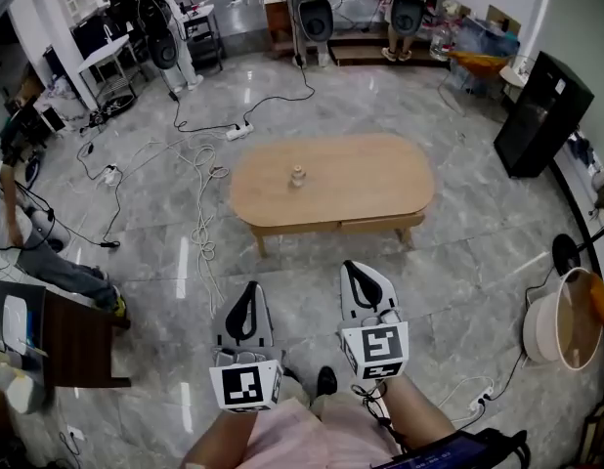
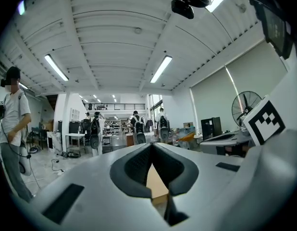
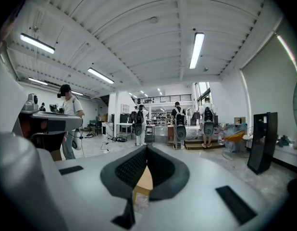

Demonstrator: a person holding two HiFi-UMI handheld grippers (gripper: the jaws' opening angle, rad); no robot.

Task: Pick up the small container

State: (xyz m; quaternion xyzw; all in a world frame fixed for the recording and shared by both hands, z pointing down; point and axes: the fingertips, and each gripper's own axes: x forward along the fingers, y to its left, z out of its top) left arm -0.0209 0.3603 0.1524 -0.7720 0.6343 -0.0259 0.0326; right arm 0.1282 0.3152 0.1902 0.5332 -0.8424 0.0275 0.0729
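— Where was the small container (image 1: 297, 176)?

— It stood upright on the oval wooden table (image 1: 366, 179), a little left of the table's middle, with bare wood all round it. You stood back from the table's near edge, so the container was well apart from both your tongs.

— And the tongs themselves?

— You held your left gripper (image 1: 252, 285) low in front of you, its tips pressed together with nothing between them. Your right gripper (image 1: 350, 266) was just beside it, a touch further forward, and it too was closed tip to tip and empty. Through the narrow slit under each pair of tips only a strip of the table's wood showed.

— Anything near the table?

— White cables (image 1: 199, 198) lay looped on the marble floor (image 1: 458, 272) to your left of it.
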